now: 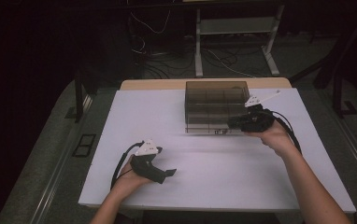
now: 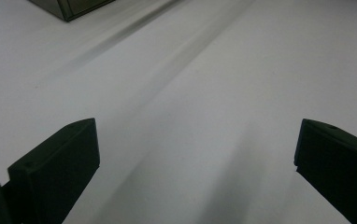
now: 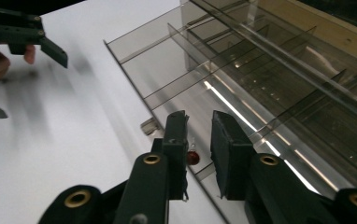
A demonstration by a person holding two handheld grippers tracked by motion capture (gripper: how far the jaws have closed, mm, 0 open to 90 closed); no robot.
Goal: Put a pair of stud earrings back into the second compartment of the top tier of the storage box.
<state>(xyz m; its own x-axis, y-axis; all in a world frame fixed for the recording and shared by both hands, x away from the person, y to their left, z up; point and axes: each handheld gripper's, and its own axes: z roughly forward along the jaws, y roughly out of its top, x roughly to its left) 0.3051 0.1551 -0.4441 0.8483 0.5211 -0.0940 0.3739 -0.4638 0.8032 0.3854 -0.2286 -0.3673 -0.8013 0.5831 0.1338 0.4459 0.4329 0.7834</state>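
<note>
A smoky see-through compartment box [image 1: 216, 105] stands at the back middle of the white table [image 1: 214, 182]. My right gripper [image 1: 232, 123] lies at its front right corner, pointing left along the front wall. In the right gripper view the right gripper [image 3: 200, 128] has its jaws a narrow gap apart, and the front edge of the box [image 3: 260, 79] runs between them without either pad visibly pressing on it. A small latch [image 3: 149, 126] and a tiny red part [image 3: 193, 157] sit by that edge. My left gripper [image 1: 167, 173] rests near the front left, wide open over bare table [image 2: 195, 158].
The left gripper [image 3: 22, 79] and its hand also appear far off in the right gripper view. Behind the table, on the dark floor, stand a white metal frame [image 1: 235, 28] and loose cables. The table's front edge is close to both forearms.
</note>
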